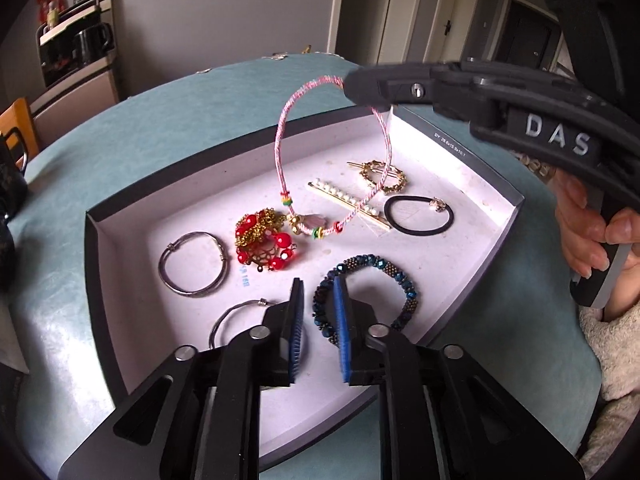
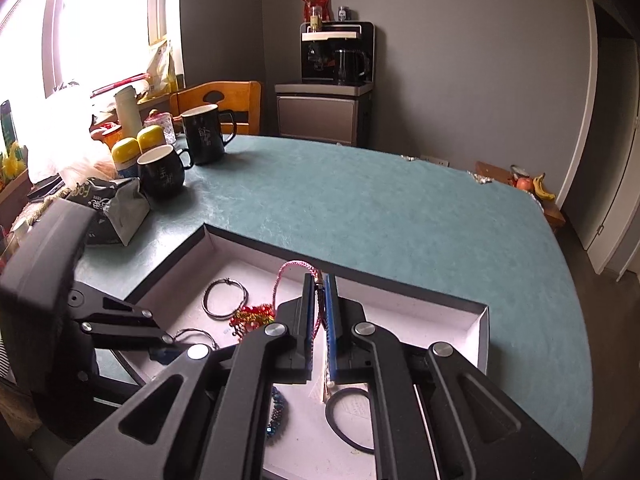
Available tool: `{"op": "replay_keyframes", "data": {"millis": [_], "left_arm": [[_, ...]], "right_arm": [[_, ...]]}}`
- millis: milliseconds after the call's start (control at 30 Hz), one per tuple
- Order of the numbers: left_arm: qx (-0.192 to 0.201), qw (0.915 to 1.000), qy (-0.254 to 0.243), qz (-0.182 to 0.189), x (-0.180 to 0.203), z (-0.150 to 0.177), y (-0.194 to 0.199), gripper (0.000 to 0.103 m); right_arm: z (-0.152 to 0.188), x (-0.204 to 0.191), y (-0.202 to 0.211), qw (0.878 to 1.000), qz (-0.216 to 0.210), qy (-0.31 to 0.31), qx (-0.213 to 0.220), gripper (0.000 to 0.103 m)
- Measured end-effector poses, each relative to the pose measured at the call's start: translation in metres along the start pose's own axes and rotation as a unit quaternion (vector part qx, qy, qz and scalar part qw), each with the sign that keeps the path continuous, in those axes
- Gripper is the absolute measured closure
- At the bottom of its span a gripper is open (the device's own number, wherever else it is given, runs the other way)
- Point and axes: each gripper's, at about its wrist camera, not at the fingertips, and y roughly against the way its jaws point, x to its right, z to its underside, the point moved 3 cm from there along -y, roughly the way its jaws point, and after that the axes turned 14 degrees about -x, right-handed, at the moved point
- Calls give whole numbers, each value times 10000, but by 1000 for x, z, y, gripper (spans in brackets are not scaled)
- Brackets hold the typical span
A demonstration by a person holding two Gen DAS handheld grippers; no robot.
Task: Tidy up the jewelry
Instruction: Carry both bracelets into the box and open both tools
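Observation:
A shallow black box with a white floor (image 1: 120, 240) lies on the teal table and holds jewelry. My right gripper (image 1: 352, 88) is shut on a pink braided cord bracelet (image 1: 280, 140) and holds it over the box; its beaded lower end touches the floor beside a red and gold brooch (image 1: 264, 242). The cord also shows between the right fingers (image 2: 318, 300). My left gripper (image 1: 318, 312) is open and empty, low over the box front, next to a blue beaded bracelet (image 1: 384, 264). Two silver bangles (image 1: 192, 264), a pearl hair clip (image 1: 344, 196), a gold clip (image 1: 384, 176) and a black hair tie (image 1: 420, 216) lie in the box.
Two black mugs (image 2: 204, 132), yellow-capped bottles (image 2: 136, 144) and a crumpled bag (image 2: 112, 208) stand at the table's far left. A wooden chair (image 2: 224, 100) and a cabinet with a kettle (image 2: 332, 112) stand behind the table. A hand (image 1: 588, 220) grips the right gripper's handle.

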Motion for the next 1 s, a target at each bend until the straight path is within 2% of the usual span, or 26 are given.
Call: {"op": "replay_keyframes", "data": {"millis": [33,267,667,767,900,1000], "left_arm": [[50,10000,17,-46,-1,0,2,72],[221,9997,6,-99,0,1,12,72],[206,9996,18,-186,0,0,12,69],[212,9996,22,-201,0,1,12,68],[222,9995,16,-244,2,1,12,67],[244,9992,22,-307,1,1,13,61]], "right_arm": [[3,4,-5,9999,25,-60,-100,98],[24,24,-27,9974,286,-275,-606,98],[37,39,-38,9932,677,-344,-884,98],[37,40,-37,9934,676,-350,-859,94],[36,41,-34,9940,651,-363,-796,81],[35,40,-29,9947,694,-336,-673,68]]}}
